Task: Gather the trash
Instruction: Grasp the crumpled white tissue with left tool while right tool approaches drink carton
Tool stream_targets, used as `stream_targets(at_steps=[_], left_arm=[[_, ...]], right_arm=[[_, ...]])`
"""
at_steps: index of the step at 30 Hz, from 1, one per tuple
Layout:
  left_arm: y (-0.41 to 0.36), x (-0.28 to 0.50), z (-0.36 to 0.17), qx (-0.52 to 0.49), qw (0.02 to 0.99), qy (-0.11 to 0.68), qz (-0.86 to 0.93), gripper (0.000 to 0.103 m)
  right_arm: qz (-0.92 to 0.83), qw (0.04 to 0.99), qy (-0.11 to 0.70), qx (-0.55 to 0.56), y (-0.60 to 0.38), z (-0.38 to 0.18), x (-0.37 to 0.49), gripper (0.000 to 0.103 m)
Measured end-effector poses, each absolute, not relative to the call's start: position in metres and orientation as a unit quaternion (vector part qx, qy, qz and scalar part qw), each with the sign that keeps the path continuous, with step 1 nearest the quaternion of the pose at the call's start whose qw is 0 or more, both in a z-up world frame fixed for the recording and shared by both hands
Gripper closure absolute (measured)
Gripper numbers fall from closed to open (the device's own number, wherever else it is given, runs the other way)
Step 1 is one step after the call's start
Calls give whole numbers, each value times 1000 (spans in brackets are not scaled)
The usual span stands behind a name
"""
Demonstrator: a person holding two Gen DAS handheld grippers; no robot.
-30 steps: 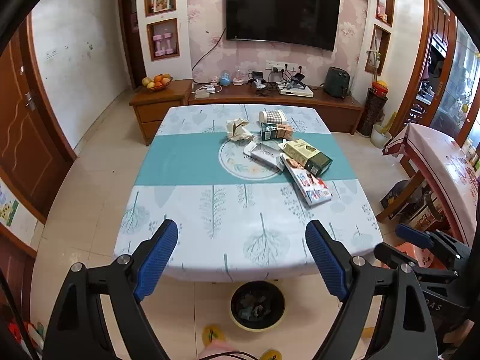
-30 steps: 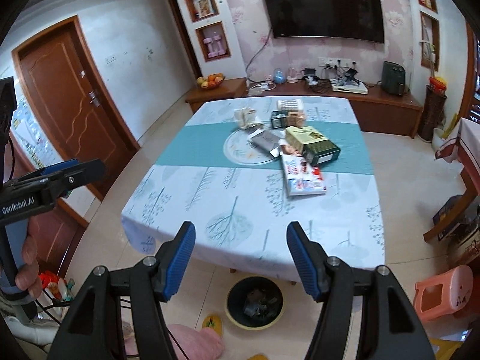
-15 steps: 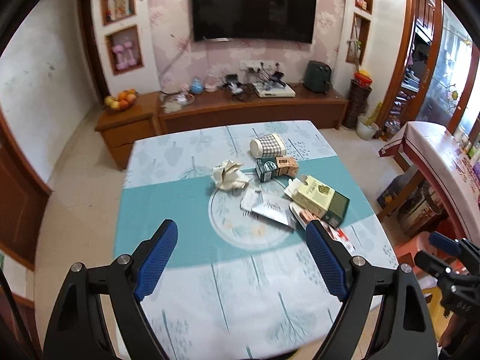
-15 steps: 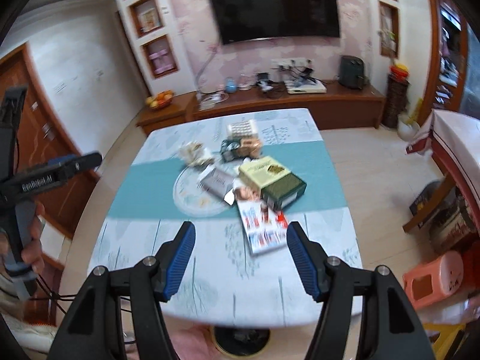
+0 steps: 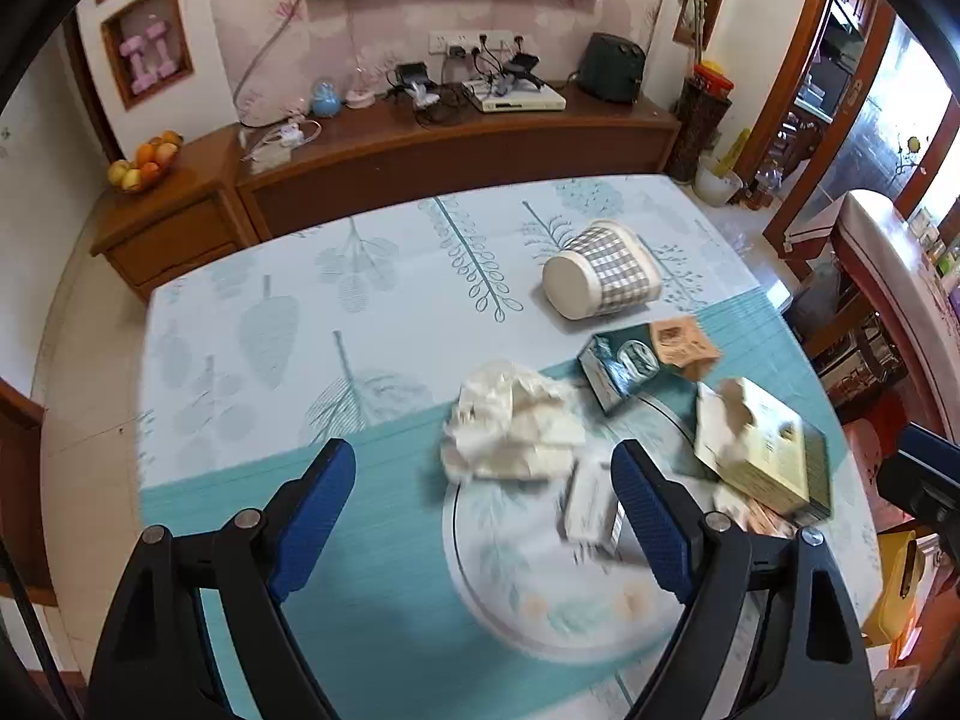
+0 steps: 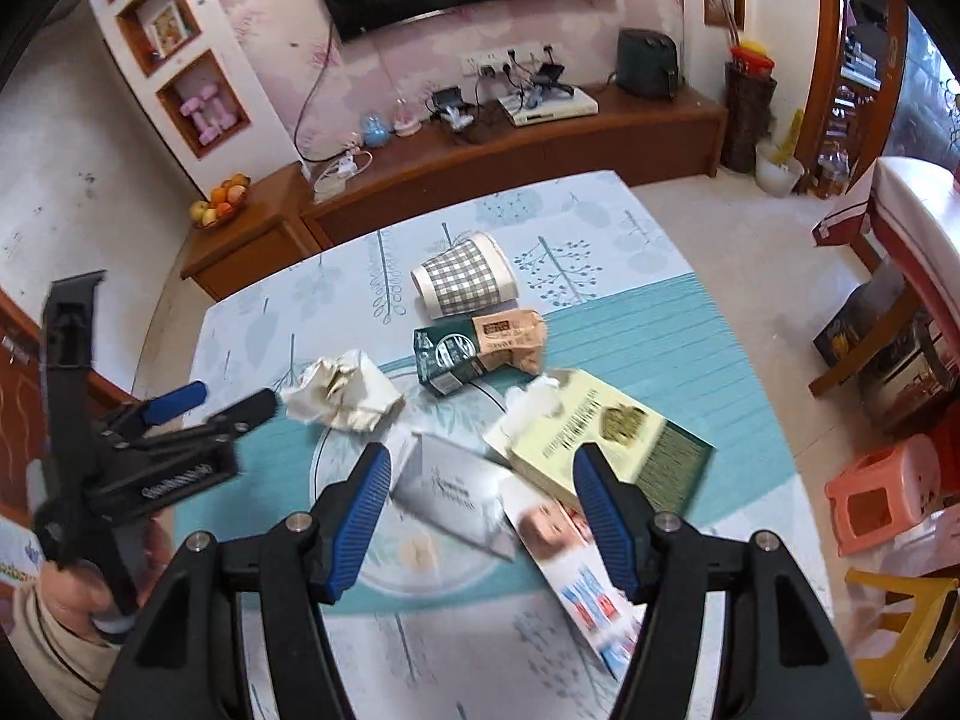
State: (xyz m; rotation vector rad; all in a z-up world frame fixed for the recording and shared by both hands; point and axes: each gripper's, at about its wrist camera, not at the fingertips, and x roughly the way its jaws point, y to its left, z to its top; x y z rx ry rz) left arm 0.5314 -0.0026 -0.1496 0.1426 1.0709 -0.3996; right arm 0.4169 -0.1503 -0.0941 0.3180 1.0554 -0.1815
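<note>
Litter sits heaped on the leaf-print table (image 5: 258,324). A crumpled cream paper wad (image 5: 510,426), all creases and folds, lies at the far edge of the round motif (image 5: 540,594) printed on the cloth. A checked paper cup (image 5: 600,279) lies tipped over beyond it. The left gripper (image 5: 483,516) hangs over the wad, jaws wide and empty; the right gripper (image 6: 480,522) also gapes, gripping nothing.

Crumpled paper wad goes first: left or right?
Left, probably. The left gripper has open jaws lined up just short of the crumpled paper wad. The right gripper hangs over the silver packet instead.
</note>
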Motion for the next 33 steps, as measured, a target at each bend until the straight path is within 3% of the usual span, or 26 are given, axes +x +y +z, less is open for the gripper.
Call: stream_targets(at_steps=[6, 8, 9, 14, 16, 24, 27, 33], left_arm=[[-26, 561, -191, 75, 823, 526, -199, 17], [-32, 564, -200, 77, 820, 530, -203, 36], [-35, 566, -204, 78, 816, 534, -208, 52], [-32, 562, -200, 62, 827, 514, -221, 68], [-22, 560, -194, 53, 834, 503, -220, 83], [36, 564, -177, 5, 853, 489, -184, 85], [60, 563, -175, -22, 853, 491, -177, 85], [88, 558, -180, -40, 852, 496, -162, 85]], right_arm=[[-98, 834, 513, 175, -152, -115, 452, 39], [-104, 829, 517, 189, -155, -123, 462, 39], [-107, 824, 520, 198, -157, -128, 468, 39], [-118, 797, 538, 248, -162, -154, 492, 39], [-119, 789, 542, 264, -162, -160, 500, 39], [-164, 742, 552, 344, -167, -194, 541, 39], [-195, 728, 558, 348, -169, -203, 551, 29], [-238, 701, 575, 348, -168, -225, 565, 28]])
